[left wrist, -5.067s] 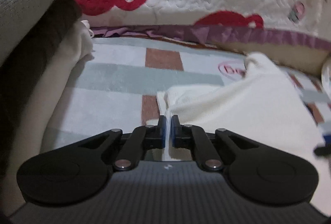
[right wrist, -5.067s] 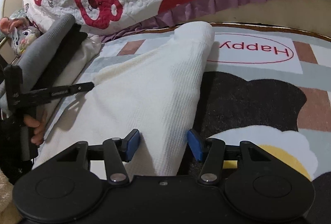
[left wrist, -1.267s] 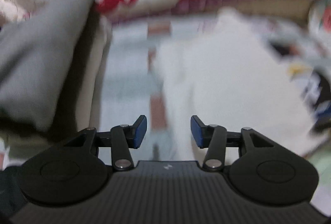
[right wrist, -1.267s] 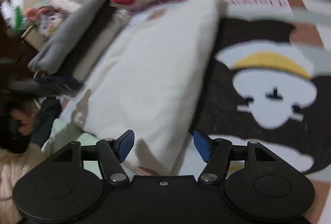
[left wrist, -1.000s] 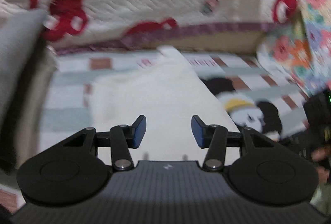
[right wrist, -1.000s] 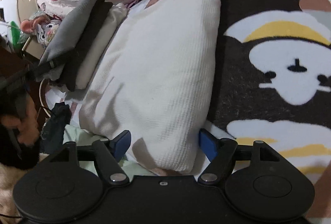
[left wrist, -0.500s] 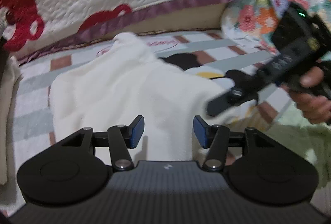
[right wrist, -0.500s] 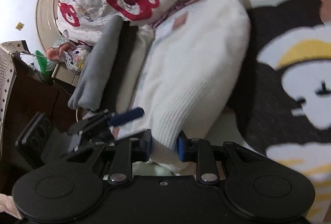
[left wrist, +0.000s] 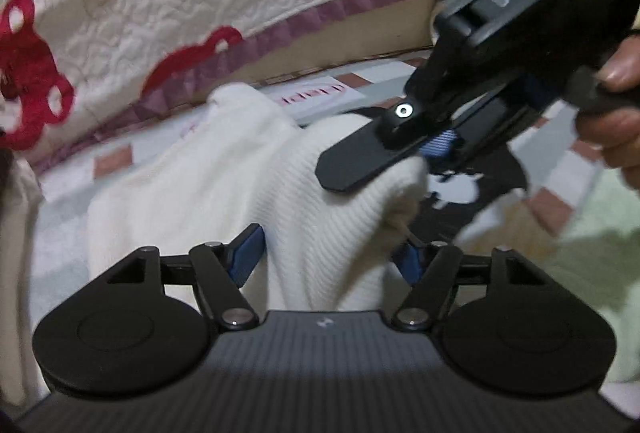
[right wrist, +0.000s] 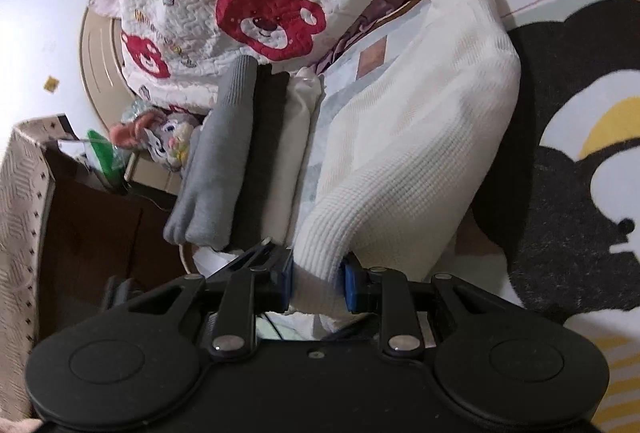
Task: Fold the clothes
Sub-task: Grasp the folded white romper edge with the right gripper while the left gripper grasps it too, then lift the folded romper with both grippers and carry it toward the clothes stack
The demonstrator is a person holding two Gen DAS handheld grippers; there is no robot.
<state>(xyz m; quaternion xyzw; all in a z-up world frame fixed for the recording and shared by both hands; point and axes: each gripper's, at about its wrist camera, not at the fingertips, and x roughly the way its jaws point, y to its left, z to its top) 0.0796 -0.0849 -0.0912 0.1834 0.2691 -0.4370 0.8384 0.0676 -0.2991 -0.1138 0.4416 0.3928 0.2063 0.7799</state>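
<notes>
A white knit garment (right wrist: 420, 137) lies lengthwise on the rug, its near end raised. My right gripper (right wrist: 318, 285) is shut on that near edge, with the cloth bunched between the blue pads. In the left wrist view the same garment (left wrist: 224, 185) rises as a fold, and the right gripper (left wrist: 424, 161), held in a hand (left wrist: 612, 121), pinches its corner at the upper right. My left gripper (left wrist: 328, 255) straddles the raised fold. Its jaws are opening, with cloth between the pads but not squeezed.
A stack of folded clothes (right wrist: 224, 153), grey, dark and cream, lies left of the garment. A quilt with red bears (right wrist: 260, 13) hangs behind. The cartoon rug (right wrist: 580, 161) spreads to the right. A plush toy (right wrist: 160, 129) and a brown box (right wrist: 80, 217) sit at far left.
The right gripper closed on the garment's near edge and lifted it. The left gripper swung right to meet it, and its jaws widened around the raised fold.
</notes>
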